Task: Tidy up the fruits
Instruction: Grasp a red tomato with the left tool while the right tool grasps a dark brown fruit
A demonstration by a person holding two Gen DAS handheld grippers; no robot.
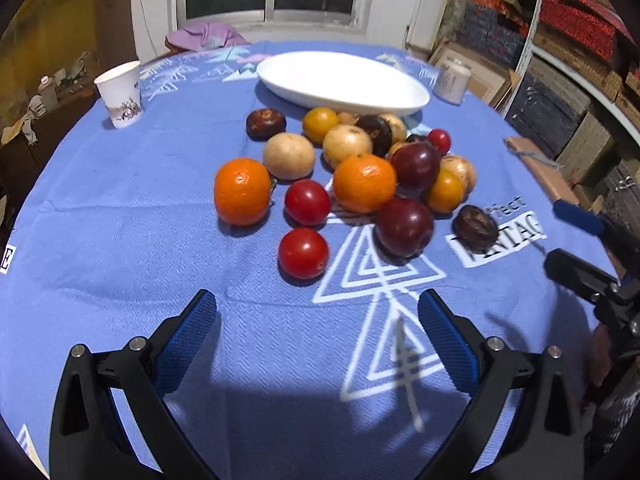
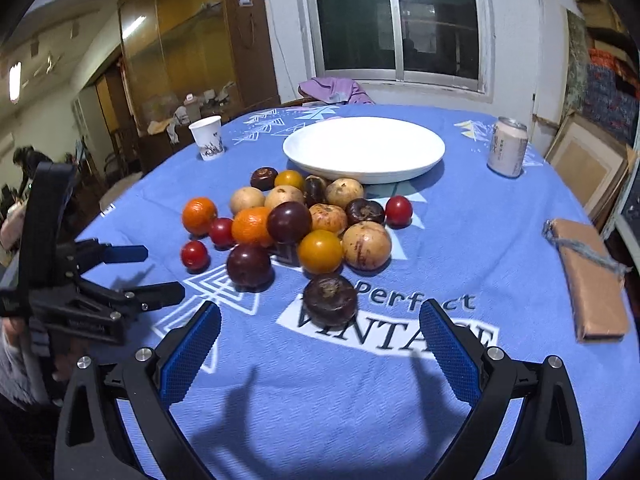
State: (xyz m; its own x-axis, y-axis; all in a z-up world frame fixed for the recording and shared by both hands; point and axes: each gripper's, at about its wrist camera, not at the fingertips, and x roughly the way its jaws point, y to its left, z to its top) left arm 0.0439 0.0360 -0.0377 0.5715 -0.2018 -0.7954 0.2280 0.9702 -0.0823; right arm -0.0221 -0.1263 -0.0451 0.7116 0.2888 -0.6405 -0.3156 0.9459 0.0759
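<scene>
blue tablecloth [image 2: 460,240], lettering "Perfect VINTAGE", fruits [image 2: 304,224]

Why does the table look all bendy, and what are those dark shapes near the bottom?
Left wrist view: the fisheye lens curves the blue tablecloth; the left gripper casts a shadow below. Right wrist view: same bending, the right gripper casts finger shadows, and the white plate looks glaringly bright.

One plate [image 2: 364,148], two oranges [image 2: 199,215], three red tomatoes [image 2: 194,255]
</scene>
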